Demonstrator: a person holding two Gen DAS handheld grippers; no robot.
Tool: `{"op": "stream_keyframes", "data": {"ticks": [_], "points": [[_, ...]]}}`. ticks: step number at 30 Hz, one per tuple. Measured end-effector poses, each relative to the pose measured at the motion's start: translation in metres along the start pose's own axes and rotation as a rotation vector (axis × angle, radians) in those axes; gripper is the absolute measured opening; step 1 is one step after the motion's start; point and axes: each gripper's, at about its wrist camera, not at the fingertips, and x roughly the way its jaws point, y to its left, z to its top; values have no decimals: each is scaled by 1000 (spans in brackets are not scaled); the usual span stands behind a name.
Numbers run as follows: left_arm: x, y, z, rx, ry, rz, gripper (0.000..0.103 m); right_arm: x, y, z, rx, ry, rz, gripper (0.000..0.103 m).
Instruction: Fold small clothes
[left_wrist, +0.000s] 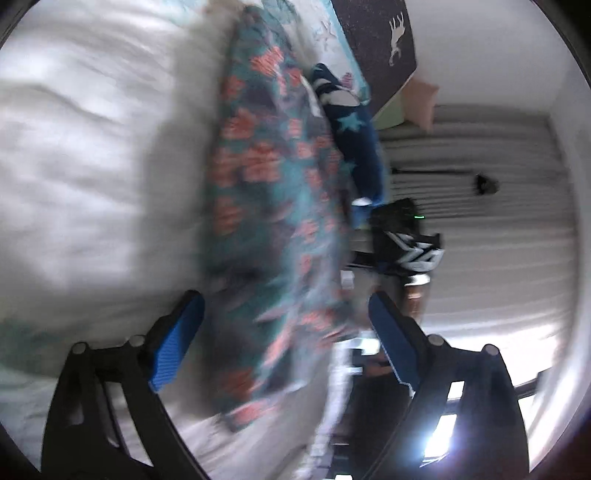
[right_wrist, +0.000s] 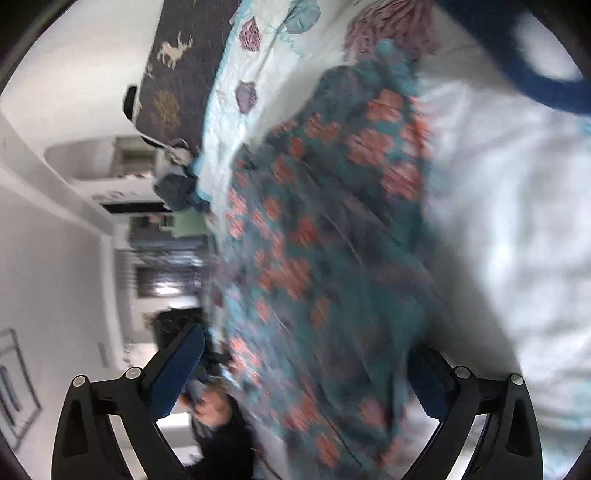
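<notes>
Left wrist view is smeared by motion blur: the floral cloth (left_wrist: 273, 206) lies on the white bedding (left_wrist: 81, 155), running between the left gripper's (left_wrist: 286, 314) spread fingers (left_wrist: 177, 339), with its near end blurred. Beyond the fingertips lies a navy star garment (left_wrist: 354, 125). Right wrist view shows the right gripper (right_wrist: 310, 354) also spread around the cloth (right_wrist: 325, 236), whose fabric hides most of one finger; a hand (right_wrist: 214, 406) appears beside the other finger (right_wrist: 177, 369).

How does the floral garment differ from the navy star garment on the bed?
The floral garment is teal with coral flowers; the star garment is navy with pale stars. The floral one looks larger and lies between the open left gripper fingers; the star one lies beyond. Both rest on the bed.
</notes>
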Motion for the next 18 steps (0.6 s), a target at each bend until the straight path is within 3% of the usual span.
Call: {"op": "stream_keyframes", "data": {"ticks": [2, 7, 8, 9, 10, 11, 12, 13, 15, 18], "points": [[10, -5, 5, -7, 2, 35, 91, 12, 3, 14, 16, -8, 22, 103], [22, -24, -7, 126, -20, 108, 91, 29, 15, 36, 9, 1, -6, 101], [22, -24, -10, 149, -27, 119, 87, 32, 18, 37, -11, 2, -31, 99], [22, -23, -12, 159, -38, 133, 79, 32, 21, 37, -32, 0, -54, 86], [21, -20, -13, 161, -47, 144, 72, 32, 24, 35, -60, -5, -91, 64], [19, -16, -13, 153, -55, 146, 60, 32, 24, 32, -84, -12, -146, 52], [17, -11, -13, 133, -65, 136, 48, 31, 19, 31, -76, -18, -167, 33], [13, -5, -14, 124, -72, 130, 42, 29, 12, 29, -51, -30, -172, 24], [10, -2, -16, 128, -89, 122, 33, 23, 1, 27, -14, -53, -123, 21], [8, -13, -21, 174, -121, 135, 26, 19, 11, 21, -68, -90, -151, 18]]}}
